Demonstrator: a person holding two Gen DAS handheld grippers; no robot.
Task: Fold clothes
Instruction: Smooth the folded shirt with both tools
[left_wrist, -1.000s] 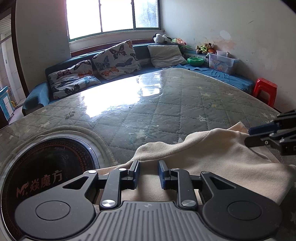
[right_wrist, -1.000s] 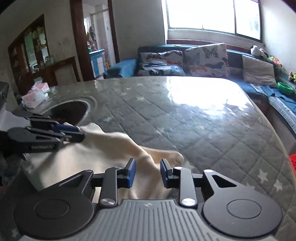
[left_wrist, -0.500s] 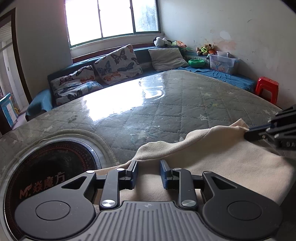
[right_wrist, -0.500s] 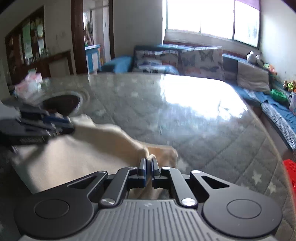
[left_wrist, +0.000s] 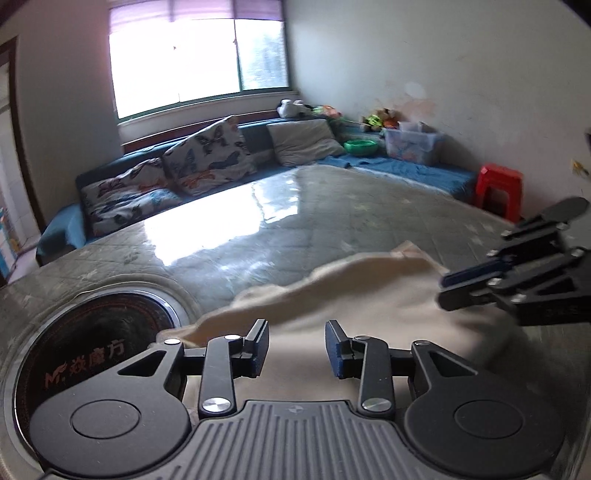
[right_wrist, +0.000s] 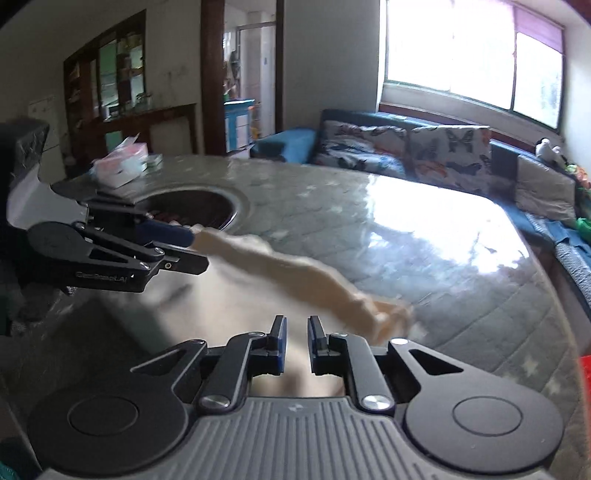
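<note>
A cream garment (left_wrist: 354, 299) lies on the quilted table near its front edge, its far edge raised in a blurred fold (right_wrist: 295, 273). My left gripper (left_wrist: 296, 349) is open just above the cloth, holding nothing. It also shows in the right wrist view (right_wrist: 192, 243) at the cloth's left end. My right gripper (right_wrist: 296, 341) is open a small way over the cloth, with nothing between its pads. It shows from the side in the left wrist view (left_wrist: 447, 288) at the cloth's right end.
The grey-green quilted table cover (left_wrist: 332, 221) stretches ahead. A round black cooktop (left_wrist: 85, 354) is sunk into the table at the left. A pink tissue box (right_wrist: 122, 162) sits at the table's far left edge. A blue sofa with butterfly cushions (left_wrist: 207, 162) and a red stool (left_wrist: 498, 184) lie beyond.
My right gripper, shut half a second ago, has opened and let go of the cloth. My left gripper has opened wider. Both have lifted, and the cloth's edge is falling in a blur.
</note>
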